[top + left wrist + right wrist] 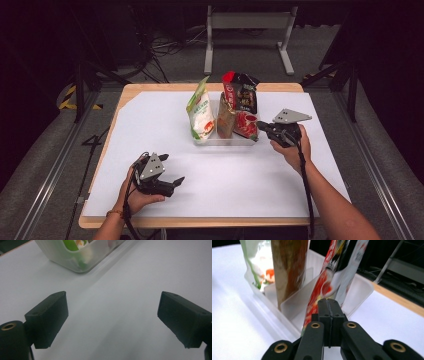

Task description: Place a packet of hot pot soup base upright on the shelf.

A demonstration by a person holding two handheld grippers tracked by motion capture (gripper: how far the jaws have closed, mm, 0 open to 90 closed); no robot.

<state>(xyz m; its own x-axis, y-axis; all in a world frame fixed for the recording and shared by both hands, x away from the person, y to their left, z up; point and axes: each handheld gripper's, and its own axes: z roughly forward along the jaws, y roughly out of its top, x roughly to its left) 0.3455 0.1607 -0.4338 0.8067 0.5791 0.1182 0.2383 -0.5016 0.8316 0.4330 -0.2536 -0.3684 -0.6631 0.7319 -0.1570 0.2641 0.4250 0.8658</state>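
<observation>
Nearest, at the left, the left gripper point(176, 182) rests low over the white mat point(150, 125), jaws spread wide with nothing between them. In the left gripper view the bare mat lies ahead of the open pads and a corner of the clear bin point(75, 263) shows further off, well apart from them.

Further in and to the right, the right gripper point(262, 126) reaches toward the bin's right end. Its jaws are pressed together. In the right gripper view the closed tips point(328, 305) sit just in front of the lower part of the red pouch point(320, 293); whether they touch or nip its edge I cannot tell, and no film is plainly caught between them.

The bin point(226, 140) stands at the far middle of the mat. Inside it, from left to right, stand a green-and-white pouch point(200, 114), a brown pouch point(225, 117) and the red pouch point(245, 102), with a dark packet point(248, 92) against it, all upright in their divided slots.

As a judgement, the packing looks nearly done: every pouch in sight is already in the bin and none lies loose on the mat. What seems left is nudging or settling the red pouch in the right slot, then drawing the right gripper away.
</observation>
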